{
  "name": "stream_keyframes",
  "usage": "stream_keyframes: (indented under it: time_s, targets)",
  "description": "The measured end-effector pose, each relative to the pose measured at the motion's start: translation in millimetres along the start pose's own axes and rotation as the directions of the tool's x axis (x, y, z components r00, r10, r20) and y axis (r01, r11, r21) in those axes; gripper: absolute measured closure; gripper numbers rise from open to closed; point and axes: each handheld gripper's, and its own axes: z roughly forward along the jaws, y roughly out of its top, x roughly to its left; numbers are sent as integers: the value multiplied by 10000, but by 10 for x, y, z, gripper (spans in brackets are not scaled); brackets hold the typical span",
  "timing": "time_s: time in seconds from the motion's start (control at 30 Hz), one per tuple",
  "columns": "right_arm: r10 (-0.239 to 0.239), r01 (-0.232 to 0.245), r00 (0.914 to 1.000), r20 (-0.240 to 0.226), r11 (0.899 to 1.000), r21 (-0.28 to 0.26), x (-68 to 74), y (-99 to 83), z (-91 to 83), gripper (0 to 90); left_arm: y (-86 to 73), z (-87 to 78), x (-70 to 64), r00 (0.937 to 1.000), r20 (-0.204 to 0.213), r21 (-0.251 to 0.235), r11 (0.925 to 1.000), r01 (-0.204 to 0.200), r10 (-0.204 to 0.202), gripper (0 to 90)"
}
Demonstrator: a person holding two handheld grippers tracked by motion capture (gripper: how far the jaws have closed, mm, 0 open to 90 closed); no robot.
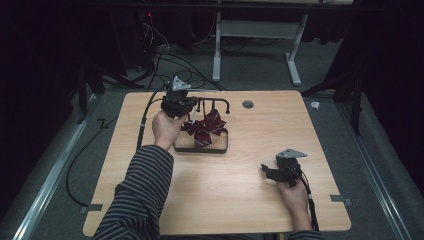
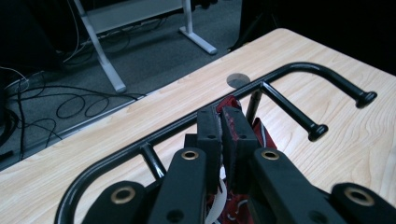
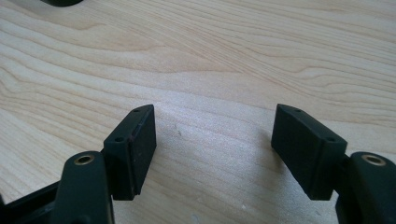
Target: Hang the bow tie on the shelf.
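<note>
Light wood table is sitting on grey carpet. A round grommet is showing near its far edge. White desk legs are standing beyond, black cables trailing across the floor. Surroundings are lying in darkness; tape marks are lying at the near corners.

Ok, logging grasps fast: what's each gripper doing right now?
Left gripper: shut on the dark red bow.
Right gripper: open, holding nothing.

You are in a lab-like recording space: dark curtains close it in, loose black cables trail over grey carpet, a metal-legged desk frame stands behind, and your light wooden surface sits alone.
</note>
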Motion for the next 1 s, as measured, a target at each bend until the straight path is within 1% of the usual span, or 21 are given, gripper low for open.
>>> stream_keyframes:
  time_s: [0.33,0.57,0.8,1.0]
  targets:
    - [-23,23,10000,-13,10000,-8,-2,-1,0,323,-5,6,8,9999,132,94,9999,54,-55,853]
    - [-32,32,10000,-24,10000,-18,-3,-2,0,323,-14,-8,0,9999,120,81,10000,40,-41,817]
    - [-30,30,10000,-29,10000,-19,-3,-2,-1,323,-40,-52,10,9999,82,-44,10000,80,-80,802]
    - [-33,33,10000,-23,10000,-18,-3,-2,-1,323,-66,-126,29,9998,102,-155,9998,150,-148,792]
